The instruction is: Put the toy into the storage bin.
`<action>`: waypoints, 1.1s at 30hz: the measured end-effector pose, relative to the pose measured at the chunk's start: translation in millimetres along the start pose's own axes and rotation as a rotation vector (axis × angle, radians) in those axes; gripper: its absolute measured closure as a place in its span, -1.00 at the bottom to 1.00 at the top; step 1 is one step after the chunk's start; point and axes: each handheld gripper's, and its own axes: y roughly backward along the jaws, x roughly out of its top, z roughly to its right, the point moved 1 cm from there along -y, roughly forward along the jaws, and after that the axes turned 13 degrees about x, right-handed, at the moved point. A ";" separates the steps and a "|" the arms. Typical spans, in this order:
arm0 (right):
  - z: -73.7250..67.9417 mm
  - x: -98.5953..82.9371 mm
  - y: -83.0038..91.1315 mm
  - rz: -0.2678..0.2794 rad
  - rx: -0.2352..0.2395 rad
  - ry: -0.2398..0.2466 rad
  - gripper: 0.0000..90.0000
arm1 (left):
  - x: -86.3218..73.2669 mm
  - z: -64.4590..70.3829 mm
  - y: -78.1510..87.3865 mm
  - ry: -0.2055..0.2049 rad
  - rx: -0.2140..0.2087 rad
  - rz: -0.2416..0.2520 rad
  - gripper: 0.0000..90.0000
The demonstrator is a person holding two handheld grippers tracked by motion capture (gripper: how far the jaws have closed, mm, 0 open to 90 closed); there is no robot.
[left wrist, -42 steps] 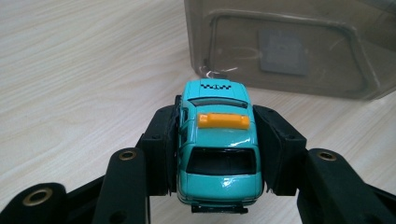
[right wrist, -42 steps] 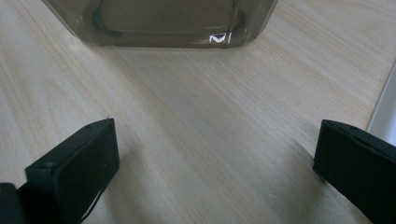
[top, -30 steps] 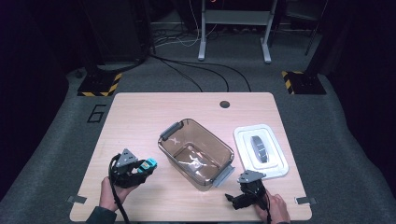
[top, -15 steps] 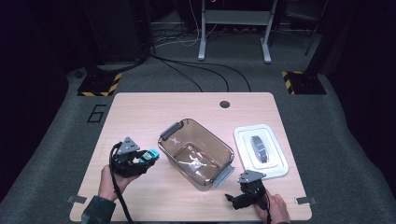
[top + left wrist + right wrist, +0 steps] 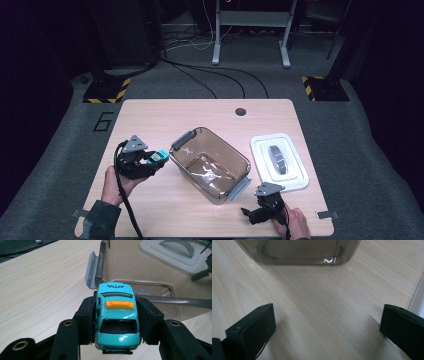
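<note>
Right gripper (image 5: 248, 214) near table's front edge, 2 jaws spread wide over bare light wooden tabletop (image 5: 317, 315), holding nothing. Left gripper (image 5: 157, 162) clamped on small turquoise toy taxi with orange roof sign (image 5: 116, 320), raised just beside grey-handled clear brown plastic bin (image 5: 210, 165). White lid (image 5: 295, 175) farther right.

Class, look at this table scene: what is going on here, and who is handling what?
A person at a wooden table holds a two-jaw gripper in each hand. The left gripper is shut on a teal toy taxi with an orange roof sign, held just beside the rim of an open, clear brown plastic bin. The right gripper rests open near the table's front edge, holding nothing. The bin's white lid lies to the bin's right. The taxi is not yet inside the bin.
</note>
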 end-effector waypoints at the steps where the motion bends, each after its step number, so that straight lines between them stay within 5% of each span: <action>1: 0.0 0.0 0.0 0.000 0.000 0.000 -1.00 | 2.8 -1.2 0.9 -0.006 -0.002 -0.008 0.17; 12: 0.0 0.0 0.0 0.000 0.000 0.000 -1.00 | 31.8 -6.0 -4.9 -0.038 -0.021 -0.044 0.17; 33: 0.1 0.0 0.1 -0.001 0.000 0.001 -1.00 | 70.6 9.7 -31.9 -0.095 -0.085 -0.115 0.17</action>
